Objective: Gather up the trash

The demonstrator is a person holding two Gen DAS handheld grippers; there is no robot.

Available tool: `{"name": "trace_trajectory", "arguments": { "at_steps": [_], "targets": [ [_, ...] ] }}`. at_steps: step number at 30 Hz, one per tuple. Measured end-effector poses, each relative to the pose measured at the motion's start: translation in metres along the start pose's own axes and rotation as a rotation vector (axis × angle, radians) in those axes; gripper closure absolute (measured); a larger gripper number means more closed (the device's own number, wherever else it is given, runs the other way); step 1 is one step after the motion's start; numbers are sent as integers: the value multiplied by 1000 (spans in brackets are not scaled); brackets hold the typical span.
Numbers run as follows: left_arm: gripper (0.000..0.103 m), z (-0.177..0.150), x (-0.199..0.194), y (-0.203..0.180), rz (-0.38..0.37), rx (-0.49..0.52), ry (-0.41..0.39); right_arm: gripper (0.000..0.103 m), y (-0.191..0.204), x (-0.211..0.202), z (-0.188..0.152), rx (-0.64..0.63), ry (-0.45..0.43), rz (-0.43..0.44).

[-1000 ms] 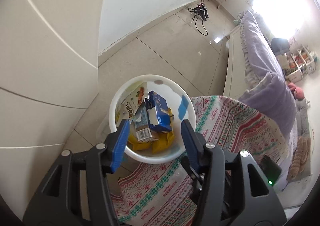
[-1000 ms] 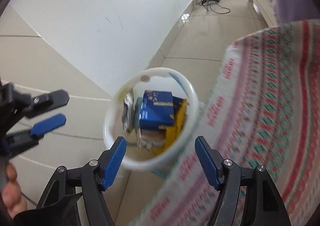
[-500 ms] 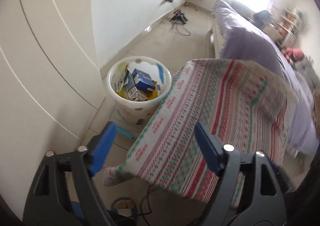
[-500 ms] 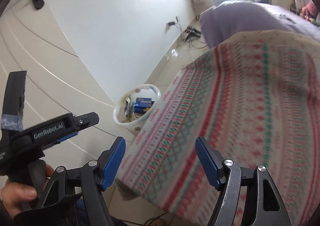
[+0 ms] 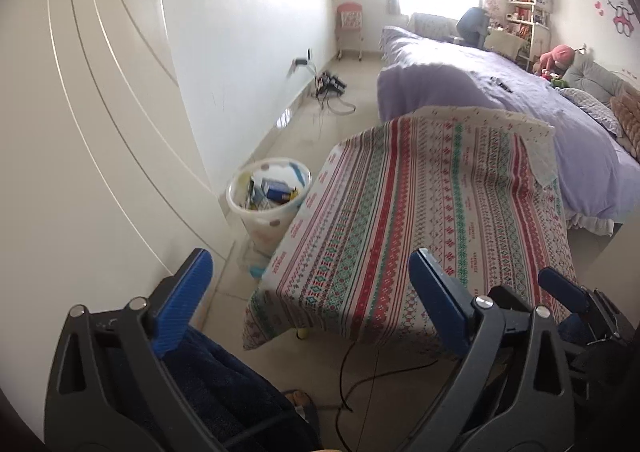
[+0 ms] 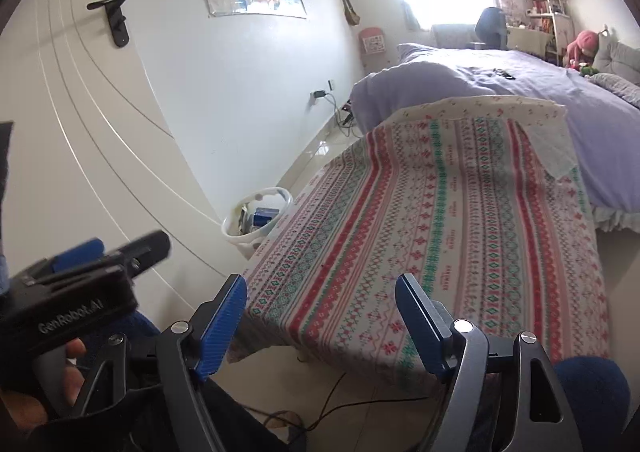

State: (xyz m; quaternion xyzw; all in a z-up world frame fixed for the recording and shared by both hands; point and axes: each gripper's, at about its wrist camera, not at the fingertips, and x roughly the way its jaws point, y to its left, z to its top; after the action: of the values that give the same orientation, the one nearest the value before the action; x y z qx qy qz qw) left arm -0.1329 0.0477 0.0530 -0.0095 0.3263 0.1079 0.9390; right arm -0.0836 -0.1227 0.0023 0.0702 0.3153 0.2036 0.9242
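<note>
Both blue-padded tools, left (image 5: pixel 308 292) and right (image 6: pixel 320 316), are spreading wide, empty, touching nothing. The white plastic trash bin (image 5: pixel 269 195), holding cartons, stands mid-left beside the striped-cloth bench (image 5: pixel 420 211).

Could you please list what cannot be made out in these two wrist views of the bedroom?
- Bin contents: too small in both views to read the packaging; in the right wrist view the patterned tablecloth cuts off its near side.
- Under the table: hidden by the cloth in both views.
- Left hand-held gripper: blurred in the right wrist view.
- Shelf items: too small, washed out by window glare.
</note>
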Motion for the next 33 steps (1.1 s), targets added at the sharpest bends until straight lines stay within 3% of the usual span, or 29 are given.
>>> {"name": "trace_trajectory", "arguments": {
  "at_steps": [8, 17, 33],
  "targets": [
    [3, -1, -31, -14, -22, 17, -52, 24, -14, -45, 3, 10, -74, -68],
    [3, -6, -35, -24, -15, 51, -46, 19, -11, -70, 11, 4, -109, -58],
    [3, -7, -30, -17, -18, 34, -22, 19, -1, -63, 13, -5, -108, -55]
  ]
}}
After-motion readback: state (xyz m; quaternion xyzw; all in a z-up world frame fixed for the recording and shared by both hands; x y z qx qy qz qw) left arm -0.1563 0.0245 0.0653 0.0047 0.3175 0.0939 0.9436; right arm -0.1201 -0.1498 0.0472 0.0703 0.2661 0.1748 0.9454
